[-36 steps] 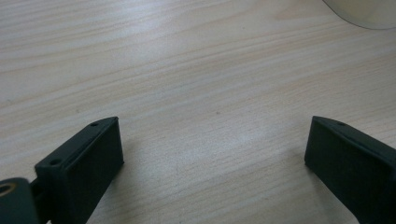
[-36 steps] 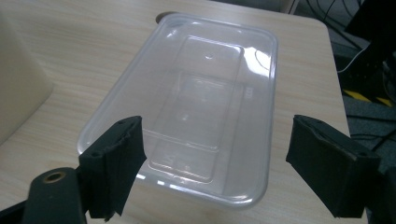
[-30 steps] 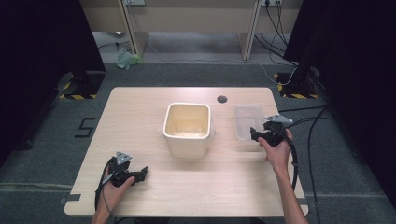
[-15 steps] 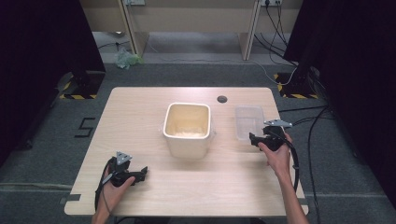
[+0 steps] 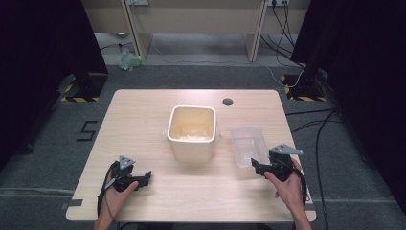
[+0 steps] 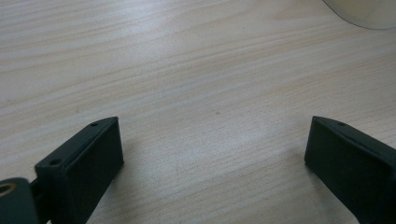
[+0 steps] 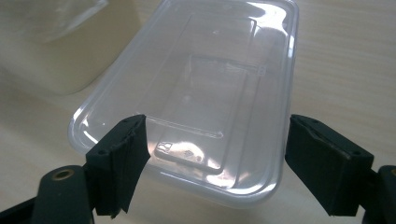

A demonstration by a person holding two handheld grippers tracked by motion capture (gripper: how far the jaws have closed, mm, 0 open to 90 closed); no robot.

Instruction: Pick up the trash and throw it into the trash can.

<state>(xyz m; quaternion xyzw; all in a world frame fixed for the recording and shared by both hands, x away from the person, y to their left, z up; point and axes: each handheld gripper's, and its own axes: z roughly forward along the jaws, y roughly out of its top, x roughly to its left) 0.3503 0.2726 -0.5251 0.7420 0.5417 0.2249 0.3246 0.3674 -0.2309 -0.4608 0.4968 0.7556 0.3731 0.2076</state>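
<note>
**Clear tub between spread jaws**

Clear plastic container (image 7: 196,88), empty, flat on the table (image 5: 143,115), just right of the cream bin (image 5: 191,132) at centre. Near end framed by the right gripper (image 7: 215,158), jaws wide apart on either side, not clamped. Left gripper (image 6: 212,154) low over bare wood near the front left edge, jaws likewise spread, holding nothing.

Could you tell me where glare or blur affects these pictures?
Right gripper view: bright glare streaks the clear container; the cream tub behind is out of focus. Left gripper view: sharp wood grain, soft shadows under the jaws. High view: evenly lit table, dark surroundings.
</note>
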